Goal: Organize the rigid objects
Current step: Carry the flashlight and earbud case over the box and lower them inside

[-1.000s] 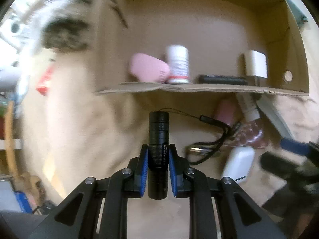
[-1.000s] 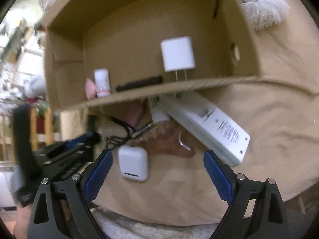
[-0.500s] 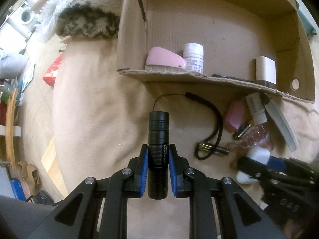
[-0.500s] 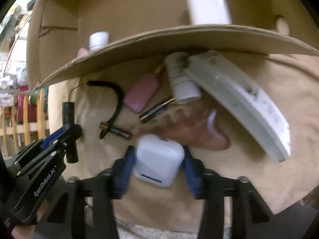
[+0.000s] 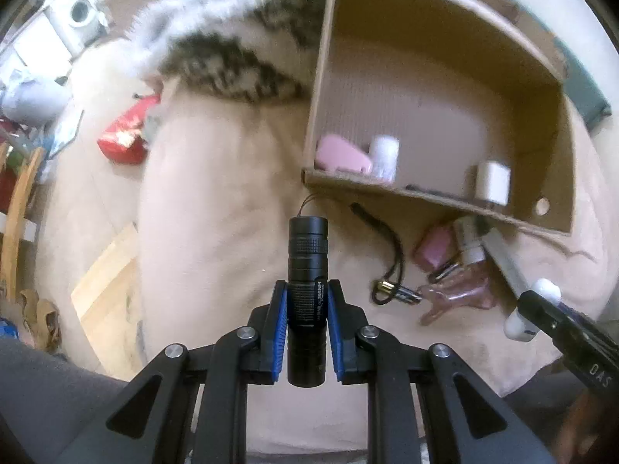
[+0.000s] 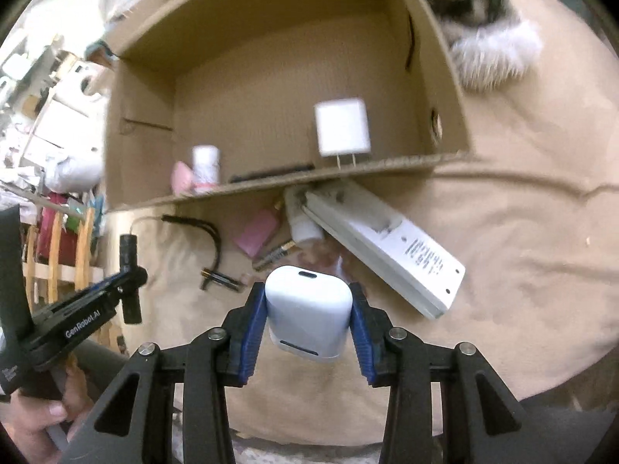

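Note:
My left gripper is shut on a black flashlight, held upright above the beige blanket; the right wrist view shows the flashlight at its left edge. My right gripper is shut on a white earbud case, lifted clear of the blanket. An open cardboard box lies ahead with a pink object, a white bottle and a white charger inside. In front of the box lie a white power strip, a pink item, batteries and the flashlight's black lanyard.
A furry grey-and-white throw lies left of the box. Past the blanket's left edge the floor holds a red bag and wooden furniture. A person's hand holds the left gripper's handle.
The right gripper's jaws closed on the white earbud case and lifted it off the blanket. The left gripper, still holding the flashlight, rose and drew back from the box.

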### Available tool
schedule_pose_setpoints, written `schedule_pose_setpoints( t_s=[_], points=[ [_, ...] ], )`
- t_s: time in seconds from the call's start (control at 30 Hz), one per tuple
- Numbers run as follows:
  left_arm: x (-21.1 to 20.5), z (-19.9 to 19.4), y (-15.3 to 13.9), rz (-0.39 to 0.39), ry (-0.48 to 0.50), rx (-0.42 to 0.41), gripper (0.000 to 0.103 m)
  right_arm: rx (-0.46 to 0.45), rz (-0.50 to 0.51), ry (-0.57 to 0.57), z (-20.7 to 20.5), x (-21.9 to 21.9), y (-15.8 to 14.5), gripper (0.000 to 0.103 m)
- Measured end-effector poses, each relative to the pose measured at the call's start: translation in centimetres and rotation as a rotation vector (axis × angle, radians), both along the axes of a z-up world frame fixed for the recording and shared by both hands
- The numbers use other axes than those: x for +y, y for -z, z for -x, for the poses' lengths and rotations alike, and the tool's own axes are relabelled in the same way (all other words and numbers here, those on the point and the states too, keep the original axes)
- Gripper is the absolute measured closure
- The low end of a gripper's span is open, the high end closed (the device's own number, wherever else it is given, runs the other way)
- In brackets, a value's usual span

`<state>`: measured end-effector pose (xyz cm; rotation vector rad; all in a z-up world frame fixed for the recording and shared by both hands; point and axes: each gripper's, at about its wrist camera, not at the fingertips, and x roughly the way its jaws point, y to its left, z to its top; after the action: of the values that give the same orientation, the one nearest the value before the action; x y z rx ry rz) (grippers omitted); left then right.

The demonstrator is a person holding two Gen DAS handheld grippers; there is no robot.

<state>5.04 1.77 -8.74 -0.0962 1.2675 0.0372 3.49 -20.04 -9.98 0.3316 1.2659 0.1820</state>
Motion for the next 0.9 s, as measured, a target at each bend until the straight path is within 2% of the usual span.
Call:
schedule_pose_setpoints(
  t_s=[0.23, 0.43, 0.53, 0.77, 0.9],
  points=[
    [0.0, 1.8, -4.1, 0.009, -0.021, -0.099, 0.086, -0.121, 0.004, -0.025, 1.5, 0.8, -3.7, 0.06],
    [-0.8, 2.9, -7.4, -0.007, -0.019, -0.196, 0.086, -0.141, -0.055, -0.008, 2.0, 0.6, -4.7, 0.06],
    [-1.0, 3.2, -8.6, -0.016, -0.019, -0.242, 0.086, -0.148, -0.049, -0.003, 2.9, -0.1, -5.6, 0.06],
    [-1.3, 2.6, -11.6, 0.005, -0.02, -0.311, 0.086, -0.193, -0.038, 0.009, 2.8, -0.9, -7.4, 0.06],
    [-2.4, 0.9, -13.2, 0.011, 0.014, -0.344, 0.086, -0.235, -0.061, 0.03, 1.7, -1.9, -9.0, 0.06]
  ],
)
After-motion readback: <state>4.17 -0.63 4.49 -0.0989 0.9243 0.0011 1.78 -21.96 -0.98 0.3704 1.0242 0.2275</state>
